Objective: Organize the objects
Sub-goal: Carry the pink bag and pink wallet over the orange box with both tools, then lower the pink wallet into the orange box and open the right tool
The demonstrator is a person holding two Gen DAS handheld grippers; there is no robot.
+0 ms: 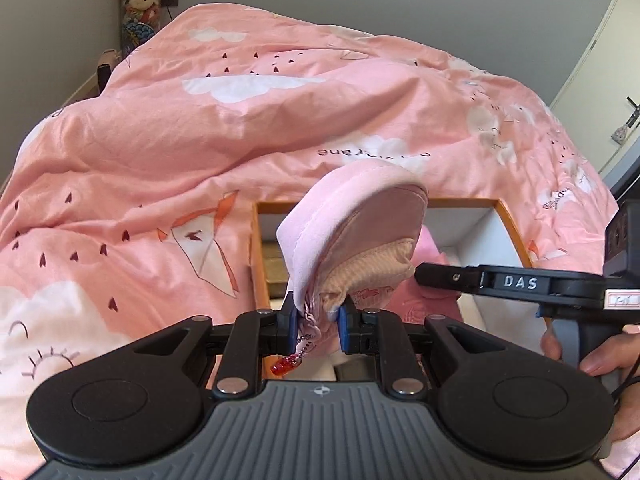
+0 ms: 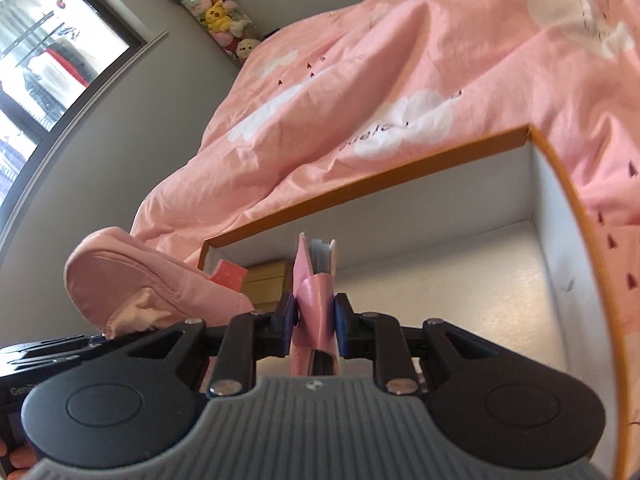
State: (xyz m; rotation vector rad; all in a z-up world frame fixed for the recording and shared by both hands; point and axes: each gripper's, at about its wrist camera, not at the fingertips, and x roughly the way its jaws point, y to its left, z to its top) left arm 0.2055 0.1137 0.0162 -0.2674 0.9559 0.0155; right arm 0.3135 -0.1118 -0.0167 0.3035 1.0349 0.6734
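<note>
My left gripper [image 1: 316, 326] is shut on the zipper end of a pink fabric pouch [image 1: 352, 236] and holds it up over the left part of an open orange-rimmed box [image 1: 508, 216] on the bed. A red charm [image 1: 285, 365] hangs from the pouch. The pouch also shows in the right wrist view [image 2: 132, 284]. My right gripper [image 2: 316, 326] is shut on a pink card holder [image 2: 316, 280] with clear sleeves, held upright inside the box [image 2: 560, 208]. The right gripper's arm [image 1: 516, 282] reaches in from the right.
A pink duvet [image 1: 200, 140] with clouds and hearts covers the bed around the box. Gold boxes [image 2: 268, 280] and a coral card [image 2: 228, 274] lie at the box's left end. A tube of plush toys [image 1: 140, 4] stands by the wall. A window [image 2: 44, 60] is at left.
</note>
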